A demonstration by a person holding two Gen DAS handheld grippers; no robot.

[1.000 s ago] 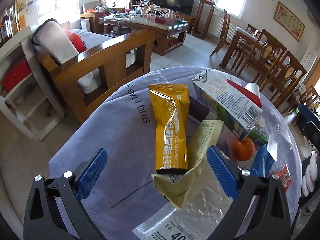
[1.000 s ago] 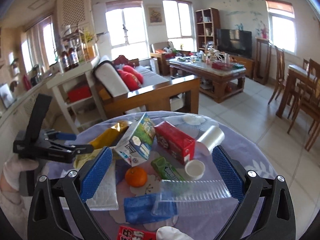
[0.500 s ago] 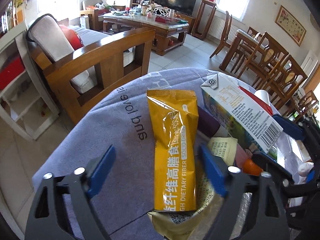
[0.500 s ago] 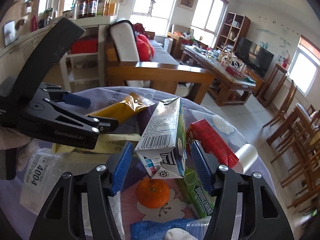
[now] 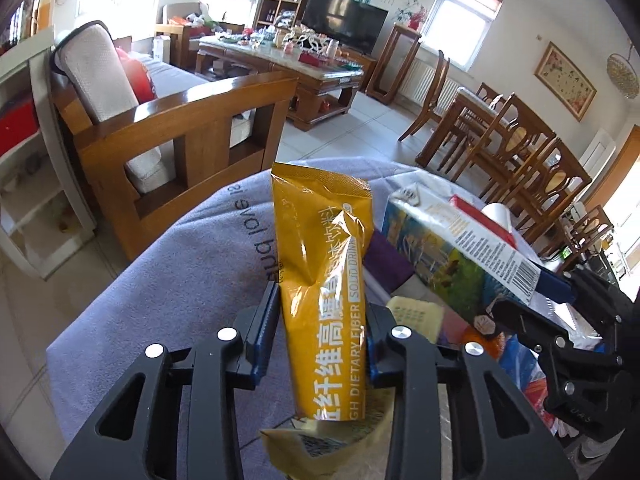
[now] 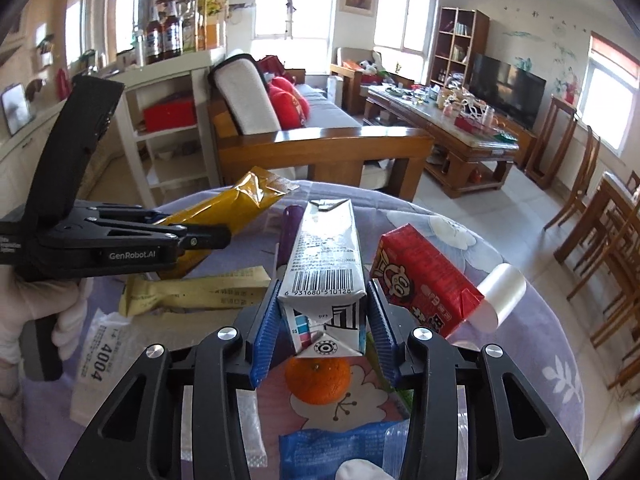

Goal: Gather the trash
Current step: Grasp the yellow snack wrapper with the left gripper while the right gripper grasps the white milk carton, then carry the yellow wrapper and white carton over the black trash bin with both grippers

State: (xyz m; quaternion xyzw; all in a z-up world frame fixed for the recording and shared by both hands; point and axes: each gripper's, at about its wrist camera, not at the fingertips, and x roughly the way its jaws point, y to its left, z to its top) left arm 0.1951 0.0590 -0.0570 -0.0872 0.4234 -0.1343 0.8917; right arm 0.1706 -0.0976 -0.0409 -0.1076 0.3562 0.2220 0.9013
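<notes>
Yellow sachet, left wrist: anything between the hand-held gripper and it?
No. The left hand-held gripper is already shut on the yellow sachet, pads against both its sides; nothing sits between them.

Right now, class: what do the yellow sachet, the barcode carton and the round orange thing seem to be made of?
Yellow sachet: glossy plastic or foil film, probably; it creases and glints, with crimped ends.
Barcode carton: coated paperboard, seemingly; sharp folds, printed panels, slight sheen.
Round orange thing: looks like real citrus peel, dimpled with a green stem scar; plastic imitation cannot be ruled out.
</notes>
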